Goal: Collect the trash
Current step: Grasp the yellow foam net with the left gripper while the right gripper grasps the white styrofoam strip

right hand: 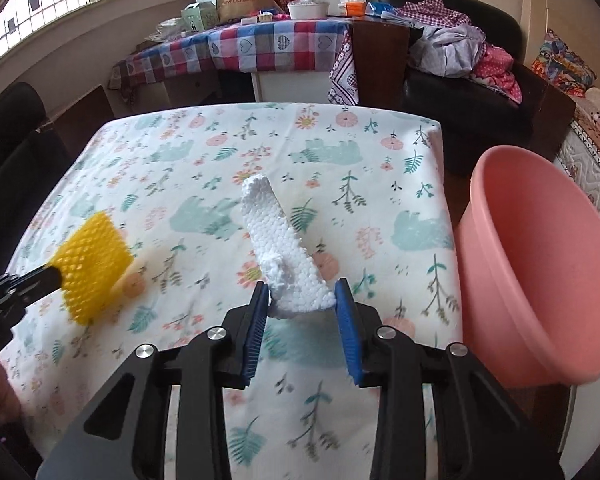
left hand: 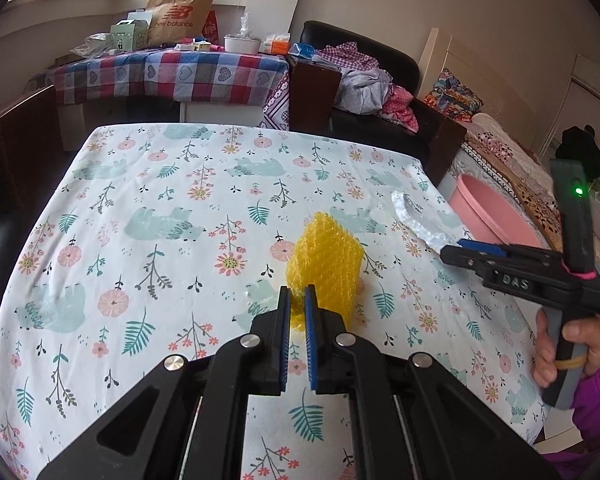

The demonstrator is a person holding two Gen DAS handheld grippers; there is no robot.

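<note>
A: Where's the white foam strip [right hand: 284, 248]?

B: Near end between the right gripper [right hand: 302, 300] jaws, both pads touching; its long axis runs away over the counter [right hand: 180, 152], tilted up-left.

A: And the left gripper [left hand: 298, 300]?

B: Jaws pinching yellow bubble wrap [left hand: 326, 256].

A: The pink basin [right hand: 540, 280]?

B: The right view shows its inside; the left view only its rim.

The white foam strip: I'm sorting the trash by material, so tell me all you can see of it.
The white foam strip looks like beaded polystyrene, long and narrow with rough, broken edges and a small lump on one side. It slants up off the floral tablecloth, far end raised. Its near end sits between the blue pads of the right gripper, which appear to touch it. The pink tub is to its right.
</note>
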